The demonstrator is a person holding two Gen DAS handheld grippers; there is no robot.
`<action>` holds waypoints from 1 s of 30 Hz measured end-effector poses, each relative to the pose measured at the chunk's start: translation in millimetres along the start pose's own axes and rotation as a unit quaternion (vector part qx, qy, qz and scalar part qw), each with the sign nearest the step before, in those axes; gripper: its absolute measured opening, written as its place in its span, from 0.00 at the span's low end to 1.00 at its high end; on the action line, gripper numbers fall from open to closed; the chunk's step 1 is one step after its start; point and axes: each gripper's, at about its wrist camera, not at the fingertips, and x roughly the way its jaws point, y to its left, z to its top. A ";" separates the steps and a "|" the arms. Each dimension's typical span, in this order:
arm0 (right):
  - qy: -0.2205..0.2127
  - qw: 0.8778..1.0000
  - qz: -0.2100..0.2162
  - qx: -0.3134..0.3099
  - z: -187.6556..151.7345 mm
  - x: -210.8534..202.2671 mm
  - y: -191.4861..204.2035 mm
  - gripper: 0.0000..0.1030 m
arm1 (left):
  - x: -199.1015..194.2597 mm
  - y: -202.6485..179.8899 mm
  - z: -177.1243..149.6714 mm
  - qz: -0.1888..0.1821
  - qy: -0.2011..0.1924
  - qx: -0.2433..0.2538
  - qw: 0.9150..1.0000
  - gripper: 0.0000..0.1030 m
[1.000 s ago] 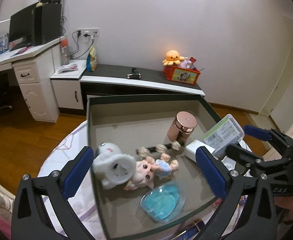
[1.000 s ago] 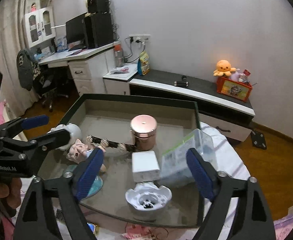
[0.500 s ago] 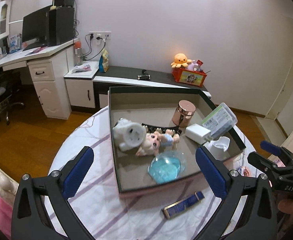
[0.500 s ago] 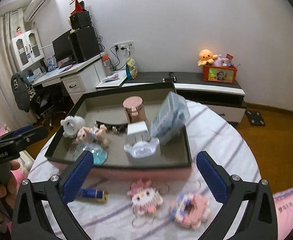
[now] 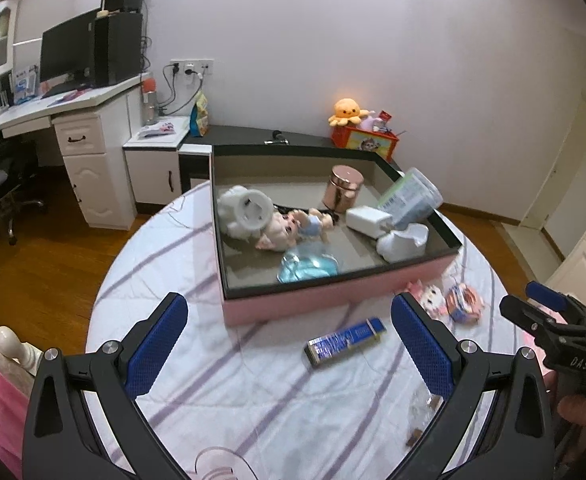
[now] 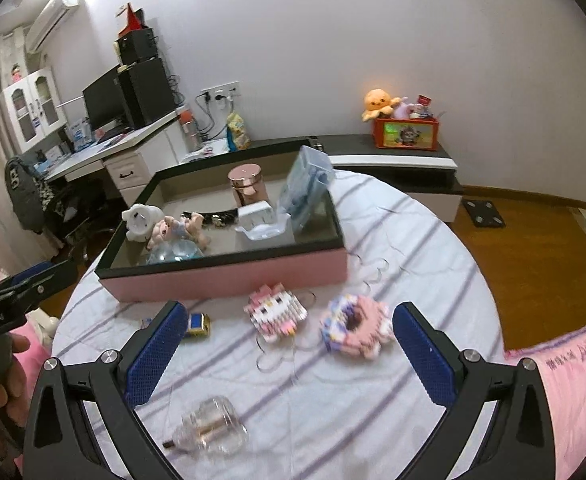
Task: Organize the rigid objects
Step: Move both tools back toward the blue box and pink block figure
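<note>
A pink box [image 5: 333, 300] [image 6: 229, 280] on the round table holds a rose-gold canister [image 5: 343, 188], a doll [image 5: 289, 230], a white round toy [image 5: 245, 212], a blue disc [image 5: 307, 268], a white adapter [image 5: 367, 218] and a clear case [image 5: 411, 198]. On the cloth lie a blue bar [image 5: 345, 338], a Hello Kitty brick figure [image 6: 275, 312], a pink brick ring [image 6: 357, 328] and a clear glass bottle [image 6: 209, 434]. My left gripper [image 5: 289, 348] and right gripper [image 6: 285, 354] are open and empty, above the cloth in front of the box.
The table has a striped white cloth [image 5: 213, 360]. Behind it are a low black-and-white cabinet [image 6: 393, 160] with an orange toy box [image 6: 407, 132], a desk with a monitor [image 5: 69, 56] and a chair [image 5: 9, 200]. Pink bedding [image 6: 565, 384] lies at the right.
Both grippers have pulled back from over the box towards the near side of the table. The loose items on the cloth have come into view. Both stay open.
</note>
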 end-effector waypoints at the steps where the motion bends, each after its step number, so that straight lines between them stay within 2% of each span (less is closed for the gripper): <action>1: 0.000 1.000 -0.004 0.003 -2.9 -3.1 -0.4 1.00 | -1.3 -1.5 -2.7 -0.004 0.001 0.002 1.000 1.00; 6: -0.006 0.999 -0.022 0.023 -14.1 -18.5 -4.1 1.00 | -5.6 -8.7 -11.7 -0.021 0.010 0.014 1.000 1.00; 12: -0.009 0.999 -0.029 0.028 -28.3 -30.8 -7.3 1.00 | -12.6 -17.0 -19.2 -0.024 0.010 0.022 0.999 1.00; 16: -0.011 1.000 -0.020 0.018 -25.9 -33.2 -15.7 1.00 | -19.1 -22.0 -23.3 -0.014 0.004 0.016 1.000 1.00; 21: -0.012 1.000 0.007 -0.003 -19.9 -29.4 -23.4 1.00 | -23.5 -30.7 -29.3 0.016 -0.004 0.000 1.000 1.00; 30: -0.001 0.998 0.056 -0.003 -23.7 -10.1 -37.2 1.00 | -20.3 -44.4 -39.1 0.063 0.006 -0.015 0.998 1.00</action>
